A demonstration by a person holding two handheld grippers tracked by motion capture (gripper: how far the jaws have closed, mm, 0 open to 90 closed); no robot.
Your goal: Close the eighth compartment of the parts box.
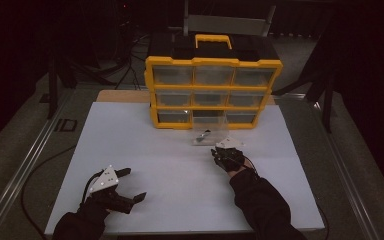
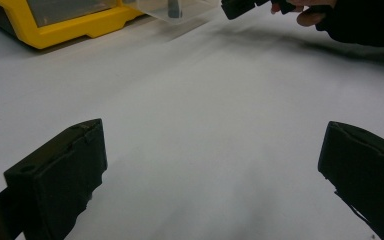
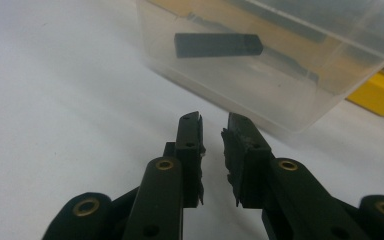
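While both hands rest on the white surface (image 1: pixel 145 150):
Right tool (image 3: pixel 214 125): tips nearly together, nothing between, just short of the clear drawer (image 3: pixel 260 60).
Drawer: pulled out before the yellow organizer (image 1: pixel 212 92), holding a dark bar (image 3: pixel 217 45).
Left tool (image 2: pixel 210 165): spread wide, empty.

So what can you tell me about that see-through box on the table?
The see-through box looks like clear plastic, a small open drawer with thin walls. It sits flat on the white table, just in front of the yellow cabinet, where the bottom middle slot looks empty. A dark flat bar lies inside on its floor. The right gripper points at it, jaws nearly together with nothing between them, not touching it.
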